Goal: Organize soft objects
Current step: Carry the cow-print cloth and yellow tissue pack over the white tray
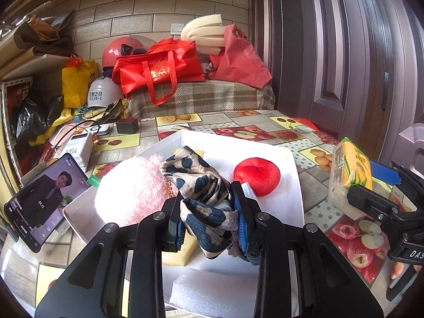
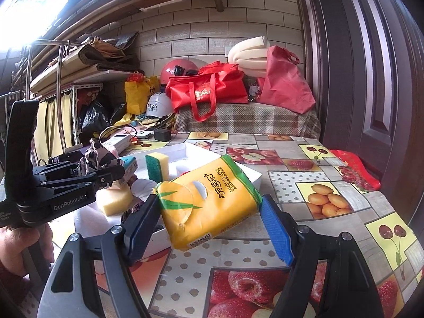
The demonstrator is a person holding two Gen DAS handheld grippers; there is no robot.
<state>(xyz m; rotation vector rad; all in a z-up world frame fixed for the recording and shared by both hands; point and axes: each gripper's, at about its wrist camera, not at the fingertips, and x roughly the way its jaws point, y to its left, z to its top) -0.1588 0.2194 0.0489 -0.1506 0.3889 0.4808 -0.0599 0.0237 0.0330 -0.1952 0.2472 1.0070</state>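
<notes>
My left gripper (image 1: 209, 212) is shut on a spotted cream-and-navy scarf (image 1: 201, 182) and holds it above the white box (image 1: 296, 185). In the box lie a fluffy pink ball (image 1: 129, 188), a red plush ball (image 1: 257, 176), a yellow sponge (image 1: 177, 254) and a white foam block (image 1: 212, 288). My right gripper (image 2: 209, 225) is shut on a yellow tissue pack (image 2: 209, 201), held tilted above the table at the box's right edge. The pack also shows in the left wrist view (image 1: 349, 175). The left gripper (image 2: 106, 175) with the scarf (image 2: 98, 159) shows at the left of the right wrist view.
A phone (image 1: 45, 201) leans left of the box, with a white charger box (image 1: 79, 148) and black adapter (image 1: 127, 126) behind. A green-and-yellow sponge (image 2: 156, 167) stands in the box. Red bags (image 1: 159, 69), helmets and foam sit on a plaid bench beyond. A door stands at the right.
</notes>
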